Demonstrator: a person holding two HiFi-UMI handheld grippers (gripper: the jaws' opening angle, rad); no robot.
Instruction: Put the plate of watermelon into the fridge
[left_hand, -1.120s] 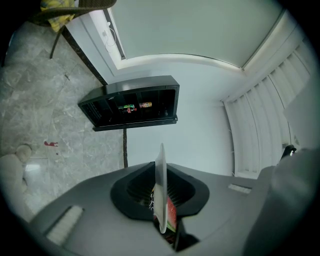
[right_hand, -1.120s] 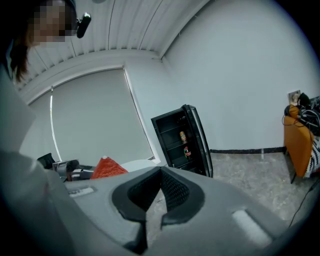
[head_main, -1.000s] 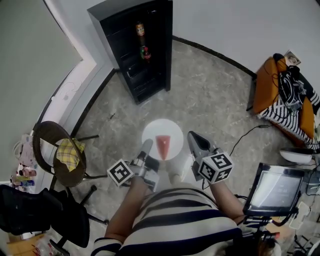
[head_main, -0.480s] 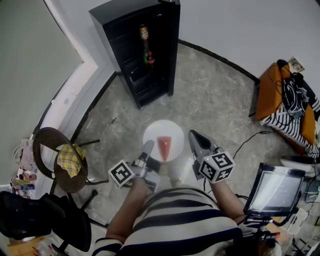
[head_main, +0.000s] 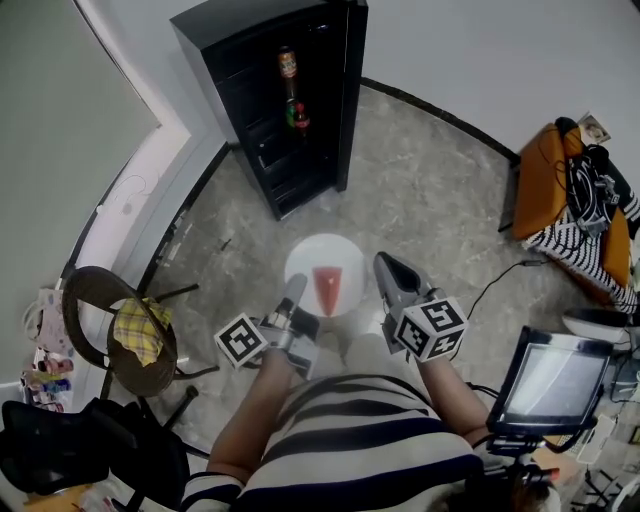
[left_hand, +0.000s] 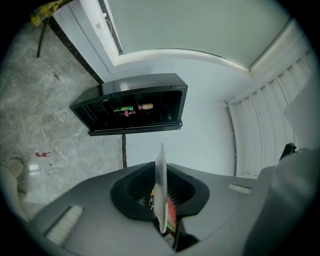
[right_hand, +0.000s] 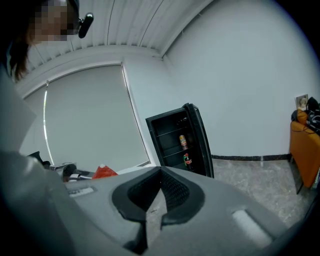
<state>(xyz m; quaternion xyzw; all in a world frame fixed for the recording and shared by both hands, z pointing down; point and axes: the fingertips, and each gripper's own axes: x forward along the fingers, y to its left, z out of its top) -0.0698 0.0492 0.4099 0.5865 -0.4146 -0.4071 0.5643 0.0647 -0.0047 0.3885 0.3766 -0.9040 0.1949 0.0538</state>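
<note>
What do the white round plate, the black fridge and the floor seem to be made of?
White round plate: thin, smooth and matte seen edge-on; plastic or ceramic, I cannot tell which. Black fridge: smooth, faintly glossy panels, likely painted metal or plastic. Grey mottled floor: veined pattern with a soft sheen, probably polished stone or stone-look tile.

The plate (head_main: 308, 262) is white, the watermelon (head_main: 327, 288) wedge red. The fridge (head_main: 262, 110) is black, the floor (head_main: 430, 200) mottled grey. The left gripper (head_main: 294, 292) and right gripper (head_main: 386, 268) are grey, with black-and-white square markers on their cubes. The person's shirt (head_main: 350, 440) is striped navy and white. The cloth (head_main: 138, 330) is yellow check, the chair (head_main: 88, 285) brown.
</note>
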